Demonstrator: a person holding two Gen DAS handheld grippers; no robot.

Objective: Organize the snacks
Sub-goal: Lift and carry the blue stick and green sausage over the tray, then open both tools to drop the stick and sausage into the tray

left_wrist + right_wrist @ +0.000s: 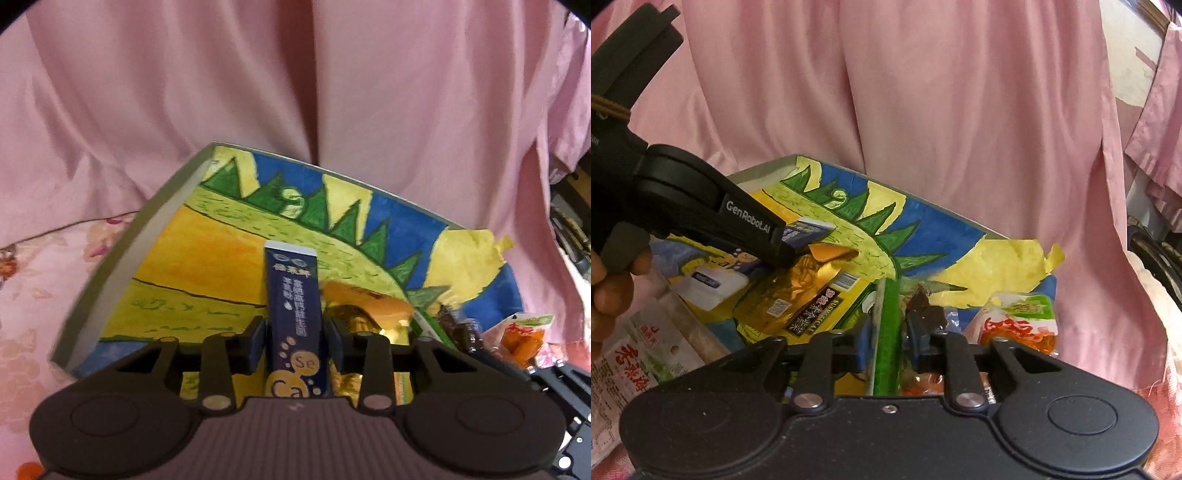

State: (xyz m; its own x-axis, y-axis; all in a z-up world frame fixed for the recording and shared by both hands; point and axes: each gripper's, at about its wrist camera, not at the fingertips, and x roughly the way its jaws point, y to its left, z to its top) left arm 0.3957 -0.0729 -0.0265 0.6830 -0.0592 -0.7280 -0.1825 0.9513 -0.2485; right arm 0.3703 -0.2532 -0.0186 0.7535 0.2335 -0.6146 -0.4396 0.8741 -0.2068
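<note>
While clamped by left tool (295,341), "Se", "Ca" navy stick pack (293,314).

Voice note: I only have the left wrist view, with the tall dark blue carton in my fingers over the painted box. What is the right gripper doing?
Observer: The right gripper appears shut on a green-edged cardboard panel standing upright in the hand-painted yellow, green and blue cardboard box.
Operator: Is anything lying under my gripper?
Observer: A white plastic packet lies in the box, beside the crumpled gold foil packet.
Operator: Anything outside the box?
Observer: A white snack bag with red characters lies outside its left wall.
</note>
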